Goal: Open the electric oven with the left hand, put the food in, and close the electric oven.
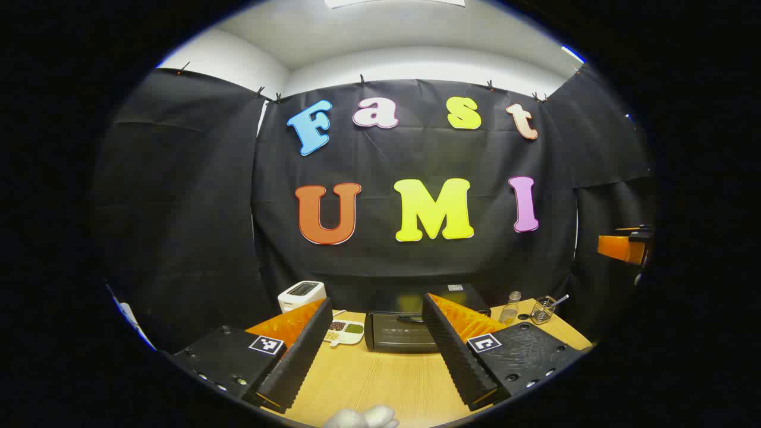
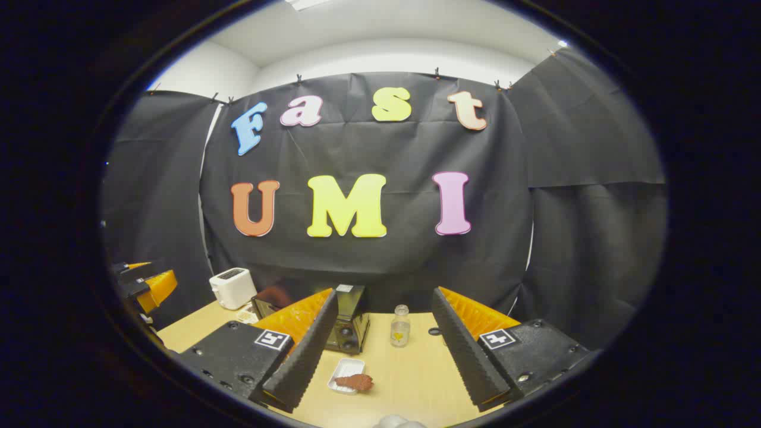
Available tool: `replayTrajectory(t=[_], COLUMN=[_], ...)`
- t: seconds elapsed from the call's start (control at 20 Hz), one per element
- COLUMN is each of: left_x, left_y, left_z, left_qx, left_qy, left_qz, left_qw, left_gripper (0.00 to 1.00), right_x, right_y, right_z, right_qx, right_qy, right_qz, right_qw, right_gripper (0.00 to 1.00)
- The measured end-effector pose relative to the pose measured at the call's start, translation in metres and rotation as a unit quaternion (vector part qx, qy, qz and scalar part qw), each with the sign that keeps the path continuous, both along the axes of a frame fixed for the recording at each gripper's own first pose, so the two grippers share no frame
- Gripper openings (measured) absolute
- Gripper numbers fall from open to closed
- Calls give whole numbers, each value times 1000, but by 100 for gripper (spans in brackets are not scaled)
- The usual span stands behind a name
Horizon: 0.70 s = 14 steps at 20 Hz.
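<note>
Left gripper view gave us the left gripper point(image 1: 376, 356) with jaws spread wide and empty; past the left jaw stood a white toaster point(image 1: 301, 295) and a divided dish point(image 1: 345, 331), and between the jaws sat the electric oven point(image 1: 410, 327), door closed. Right gripper view showed the right gripper point(image 2: 380, 356) likewise wide and empty, the food point(image 2: 354, 382) on a white tray point(image 2: 345, 371) between its jaws, a small bottle point(image 2: 400, 326) beyond.
</note>
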<state>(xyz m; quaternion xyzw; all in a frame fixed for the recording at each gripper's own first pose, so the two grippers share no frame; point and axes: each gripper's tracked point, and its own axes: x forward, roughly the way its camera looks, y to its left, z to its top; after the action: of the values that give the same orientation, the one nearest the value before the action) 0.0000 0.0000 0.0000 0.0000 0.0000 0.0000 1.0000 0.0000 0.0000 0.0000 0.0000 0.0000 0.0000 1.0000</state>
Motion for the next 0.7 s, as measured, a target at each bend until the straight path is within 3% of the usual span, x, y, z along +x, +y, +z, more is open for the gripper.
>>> replayTrajectory(t=[0.1,0.15,0.3,0.7], left_x=[0,0,2,22], left_y=[1,2,-2,-30], left_z=[-2,0,0,-5], left_qx=[-1,-3,-3,9], left_qy=[-1,-2,-2,-4], left_qz=[1,-1,-10,-49], left_qw=[1000,1000,1000,999], left_gripper=[100,96,96,96], right_x=[-3,-4,-10,-28], right_y=[2,0,-5,-26], right_z=[0,0,-1,-9], right_qx=[-4,-6,-6,5], right_qy=[-1,-3,-6,1], right_qz=[1,-2,-11,-45], right_qw=[1000,1000,1000,999], right_gripper=[100,96,100,96])
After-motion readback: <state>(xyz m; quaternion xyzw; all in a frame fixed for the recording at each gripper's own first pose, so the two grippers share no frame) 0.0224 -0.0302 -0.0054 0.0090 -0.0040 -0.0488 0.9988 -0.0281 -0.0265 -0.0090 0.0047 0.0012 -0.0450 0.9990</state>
